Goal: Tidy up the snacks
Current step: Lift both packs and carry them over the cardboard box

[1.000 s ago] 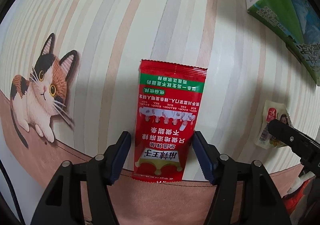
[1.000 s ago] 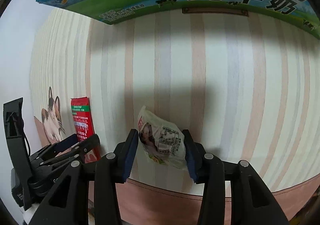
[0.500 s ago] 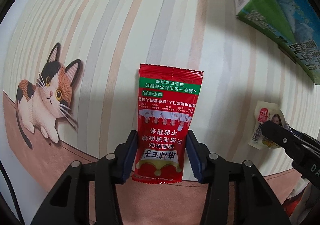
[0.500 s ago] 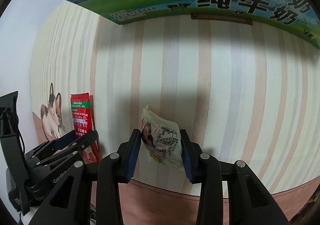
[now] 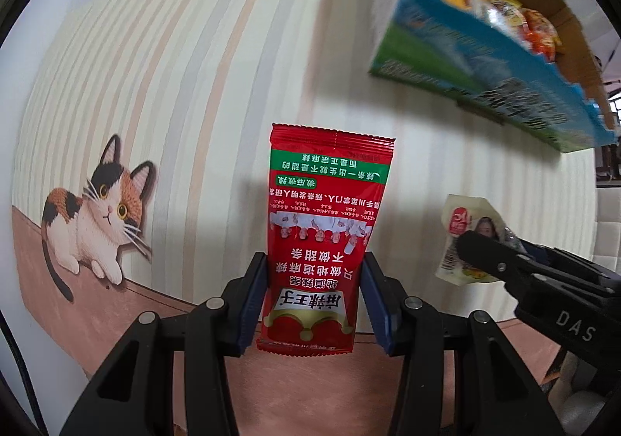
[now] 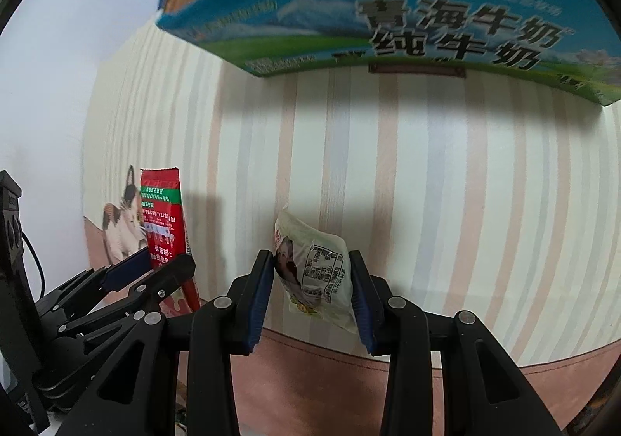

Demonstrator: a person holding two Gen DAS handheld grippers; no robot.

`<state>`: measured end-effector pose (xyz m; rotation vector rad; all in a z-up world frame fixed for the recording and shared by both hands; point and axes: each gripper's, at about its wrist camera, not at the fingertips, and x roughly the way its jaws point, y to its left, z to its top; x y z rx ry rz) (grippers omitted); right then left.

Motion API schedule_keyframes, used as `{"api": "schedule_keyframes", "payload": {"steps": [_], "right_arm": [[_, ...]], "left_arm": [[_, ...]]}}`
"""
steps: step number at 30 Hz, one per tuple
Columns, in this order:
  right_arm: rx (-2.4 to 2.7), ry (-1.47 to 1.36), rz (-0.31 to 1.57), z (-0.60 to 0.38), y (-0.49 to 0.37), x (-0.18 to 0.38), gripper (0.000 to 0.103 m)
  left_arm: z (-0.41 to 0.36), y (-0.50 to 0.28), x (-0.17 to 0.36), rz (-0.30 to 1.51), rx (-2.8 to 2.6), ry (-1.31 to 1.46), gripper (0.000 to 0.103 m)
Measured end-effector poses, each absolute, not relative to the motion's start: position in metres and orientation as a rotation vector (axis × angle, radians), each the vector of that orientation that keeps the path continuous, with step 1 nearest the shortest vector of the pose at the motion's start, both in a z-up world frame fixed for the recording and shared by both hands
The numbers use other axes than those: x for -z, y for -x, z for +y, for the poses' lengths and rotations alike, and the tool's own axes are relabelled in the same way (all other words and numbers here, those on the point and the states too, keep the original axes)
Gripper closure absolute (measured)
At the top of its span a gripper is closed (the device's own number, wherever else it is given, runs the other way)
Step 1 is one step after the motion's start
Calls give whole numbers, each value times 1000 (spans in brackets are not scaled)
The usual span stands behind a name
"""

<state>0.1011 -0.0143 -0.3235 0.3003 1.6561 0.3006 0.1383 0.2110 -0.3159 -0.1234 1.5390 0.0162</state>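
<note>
Left wrist view shows the left tool (image 5: 314, 304) clamped on the lower part of a red snack packet (image 5: 324, 242), blue pads pressing its two side edges, the packet held off the striped mat with its cat picture (image 5: 97, 218) on the desk. To the right, the right tool (image 5: 504, 261) shows partly, with a pale snack pouch (image 5: 465, 218) at its tip. In the right wrist view the right tool (image 6: 312, 296) is closed on that pale snack pouch (image 6: 314, 273), which sits tilted between the pads; the red snack packet (image 6: 163, 218) and the left tool (image 6: 151, 273) appear at the left.

The milk carton box (image 6: 388, 13) stands at the far side of the mat, its top open, with several colourful wrappers (image 5: 504, 5) already showing inside. Judging from this, part of the sorting is done: some snacks are in the box, and two more are picked up but not yet delivered. Both seem to need carrying over the box rim and letting go; whether other snacks wait elsewhere cannot be told
</note>
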Motion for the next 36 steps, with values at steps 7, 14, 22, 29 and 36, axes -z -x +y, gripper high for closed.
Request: {"api": "schedule_keyframes", "payload": {"steps": [7,14,22,29,36], "right_arm": [[-312,-363,1609,-41,-104,290,62],[-315,-427,1525,-77,-116,242,62],[-260,-517,1419,-133,-150,201,62],[-162,-558,1359,-182,-192,197,62],[-58,-522,1336,-219,-235,206,62]], "left_arm": [[191,-142,276,1482,37,122,59],[156,-171,238,1426,117,134,59],[115,-226,205,1386,209,139,58],[97,-278,205,1373,198,42,58],[105,-315,236,1429,125,-2,58]]}}
